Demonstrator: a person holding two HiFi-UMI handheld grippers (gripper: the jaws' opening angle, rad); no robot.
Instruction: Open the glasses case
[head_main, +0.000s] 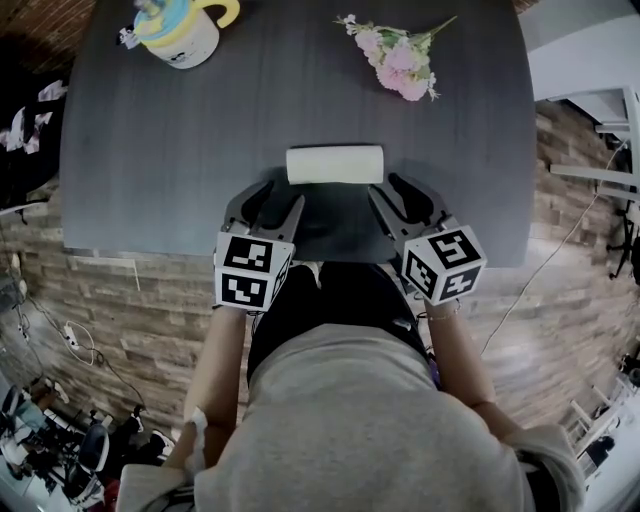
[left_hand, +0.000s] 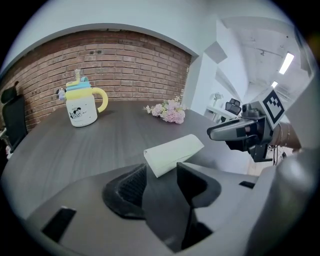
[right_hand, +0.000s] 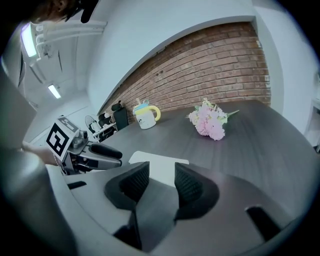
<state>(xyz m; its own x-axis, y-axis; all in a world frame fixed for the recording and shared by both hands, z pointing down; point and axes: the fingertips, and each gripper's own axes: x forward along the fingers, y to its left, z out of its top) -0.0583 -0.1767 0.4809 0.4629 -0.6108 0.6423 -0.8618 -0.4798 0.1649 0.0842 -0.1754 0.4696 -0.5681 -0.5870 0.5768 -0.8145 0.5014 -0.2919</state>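
A dark table, seen from above. The case, pale and long, lies crosswise near the middle of the table's near edge. It is shut: we see no gap along its lid and nothing of its inside.

We hold a gripper in each hand, both over the near edge and pointing at the case. The left gripper aims at the case's left end, the right gripper at its right end. The tips of both are just beside the case, and we cannot tell whether any tip touches it.

Both pairs of jaws stand wide apart. In each gripper view the case shows beyond the dark ribbed pads, in line with the gap, but no pad presses on it. Neither gripper holds anything.

A yellow and blue cup stands at the far left corner, and pink flowers lie near the far edge, to the right, both well apart from the case.

We judge that the task has barely begun: the grippers are in place, and steadying the case and lifting its lid are not yet done.
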